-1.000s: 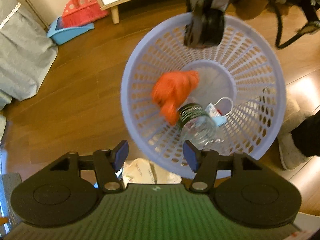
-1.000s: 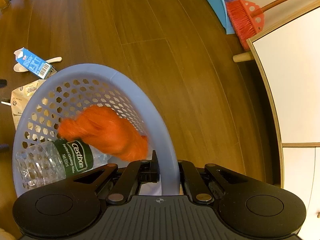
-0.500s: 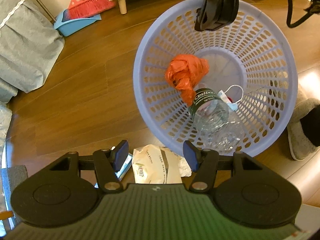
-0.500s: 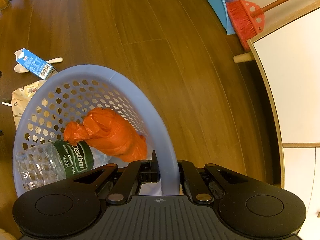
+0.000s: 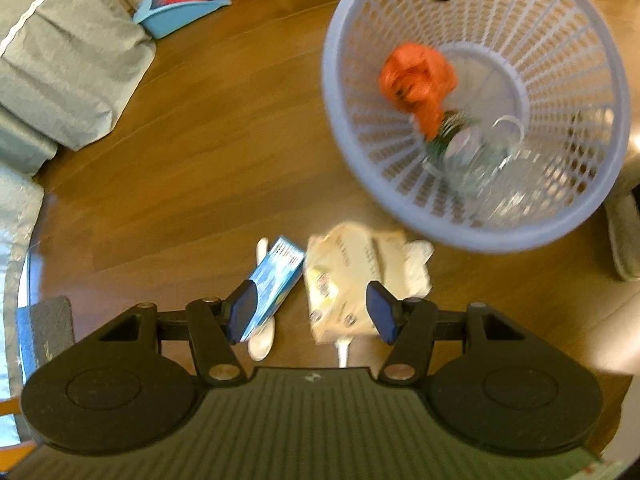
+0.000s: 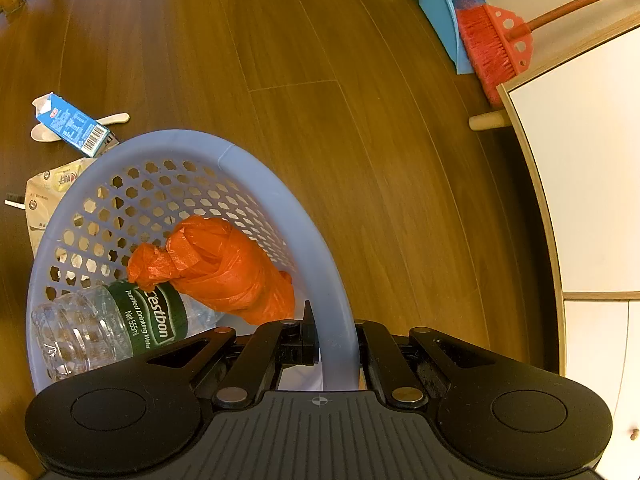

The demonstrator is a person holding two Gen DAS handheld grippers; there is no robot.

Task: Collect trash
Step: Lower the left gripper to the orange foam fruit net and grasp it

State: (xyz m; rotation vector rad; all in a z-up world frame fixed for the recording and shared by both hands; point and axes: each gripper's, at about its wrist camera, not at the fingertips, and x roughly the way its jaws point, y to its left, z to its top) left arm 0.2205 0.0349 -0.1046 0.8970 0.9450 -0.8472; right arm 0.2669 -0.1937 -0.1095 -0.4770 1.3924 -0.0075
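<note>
Wood floor (image 5: 180, 168): R gripper (image 6: 336, 332) clamps basket (image 6: 256, 168) rim.

Motion blur smears the left wrist view, so print on the beige crumpled packet (image 5: 352, 276) is unreadable, the white plastic spoon (image 5: 262, 340) lies half-hidden under the blue carton (image 5: 276, 280), and the red broom's (image 6: 496, 46) handle leaves the frame.

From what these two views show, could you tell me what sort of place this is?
Most likely a room in a home. It has a wooden plank floor, a red broom standing in a blue dustpan beside white furniture on a wooden leg, and grey fabric-covered furniture at the edge.
</note>
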